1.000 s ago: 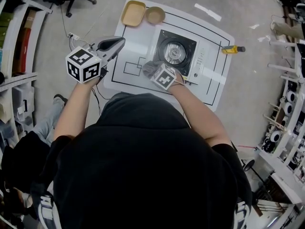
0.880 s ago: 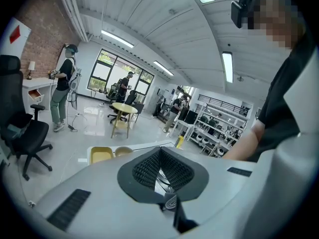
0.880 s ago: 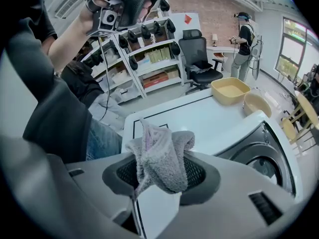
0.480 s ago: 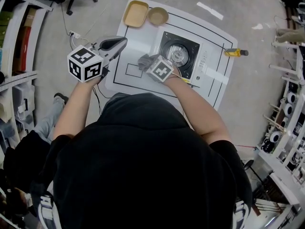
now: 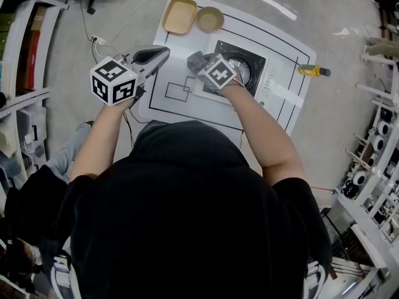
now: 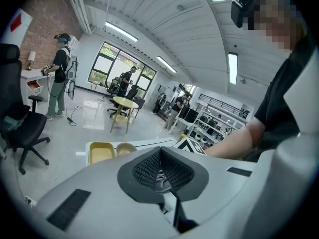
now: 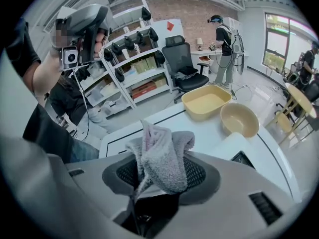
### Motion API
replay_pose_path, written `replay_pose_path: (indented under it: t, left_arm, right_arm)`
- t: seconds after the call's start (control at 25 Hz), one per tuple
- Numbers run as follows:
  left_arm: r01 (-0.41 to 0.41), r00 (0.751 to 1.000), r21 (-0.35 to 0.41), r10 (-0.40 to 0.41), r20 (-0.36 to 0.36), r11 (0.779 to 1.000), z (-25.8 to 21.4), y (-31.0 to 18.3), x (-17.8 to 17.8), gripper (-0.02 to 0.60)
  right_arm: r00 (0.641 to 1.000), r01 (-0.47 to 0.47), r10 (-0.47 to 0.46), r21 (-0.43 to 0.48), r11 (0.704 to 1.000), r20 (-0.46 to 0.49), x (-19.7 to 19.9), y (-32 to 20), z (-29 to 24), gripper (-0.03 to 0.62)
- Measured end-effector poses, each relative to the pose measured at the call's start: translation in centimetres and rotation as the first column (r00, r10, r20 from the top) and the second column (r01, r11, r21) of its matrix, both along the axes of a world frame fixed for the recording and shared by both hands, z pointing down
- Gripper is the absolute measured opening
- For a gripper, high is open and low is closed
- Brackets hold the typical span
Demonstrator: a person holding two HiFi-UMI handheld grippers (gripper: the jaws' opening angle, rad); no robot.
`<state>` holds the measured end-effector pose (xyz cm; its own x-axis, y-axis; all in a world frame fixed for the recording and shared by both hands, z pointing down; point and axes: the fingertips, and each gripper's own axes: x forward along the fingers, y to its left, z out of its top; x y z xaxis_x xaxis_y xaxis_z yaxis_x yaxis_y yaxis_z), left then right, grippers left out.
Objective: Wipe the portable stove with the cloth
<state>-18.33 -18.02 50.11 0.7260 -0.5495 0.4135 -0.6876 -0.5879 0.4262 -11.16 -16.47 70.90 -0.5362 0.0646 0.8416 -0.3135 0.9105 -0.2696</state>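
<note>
The portable stove [image 5: 260, 78] is white with a black round burner and sits on the white table [image 5: 293, 39]. My right gripper [image 5: 204, 66] is shut on a grey cloth [image 5: 196, 60] at the stove's left edge, and its marker cube hides part of the burner. In the right gripper view the cloth [image 7: 162, 156] bunches up between the jaws of the right gripper [image 7: 159, 179], with a corner of the stove [image 7: 234, 146] to the right. My left gripper [image 5: 151, 57] hovers shut and empty over the table's left edge. In the left gripper view its jaws meet with nothing between them.
A yellow tray [image 5: 179, 15] and a tan bowl [image 5: 211, 18] stand at the table's far left corner, seen also as the tray [image 7: 207, 101] and bowl [image 7: 239, 119]. A yellow-handled tool [image 5: 313, 71] lies off the table's right edge. Shelves line both sides; people stand farther off.
My right gripper has carried the cloth from the stove's near left corner toward the far side, along its left edge. The left gripper has barely moved.
</note>
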Motion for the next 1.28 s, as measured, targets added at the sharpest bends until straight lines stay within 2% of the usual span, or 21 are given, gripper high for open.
replay_pose_path:
  t: [0.52, 0.84, 1.08, 1.28]
  left_arm:
    - [-0.006, 1.000, -0.035, 0.006, -0.008, 0.999, 2.0, -2.4, 0.2, 0.023]
    - [-0.023, 1.000, -0.052, 0.022, -0.008, 0.998, 2.7, -3.3, 1.2, 0.023]
    - [-0.034, 0.999, -0.059, 0.033, -0.006, 0.998, 2.7, -3.5, 2.1, 0.023]
    - [-0.043, 0.999, -0.064, 0.043, -0.005, 0.997, 2.8, -3.6, 3.2, 0.023]
  right_arm:
    - [0.994, -0.113, 0.113, 0.042, 0.993, 0.000, -0.3, -8.3, 0.3, 0.209]
    - [0.977, -0.208, 0.206, 0.041, 0.977, 0.059, 0.0, -12.7, 0.4, 0.209]
    - [0.958, -0.278, 0.273, 0.049, 0.959, 0.091, 1.6, -14.7, 0.0, 0.209]
    - [0.934, -0.351, 0.345, 0.055, 0.935, 0.093, 4.7, -16.0, -0.6, 0.209]
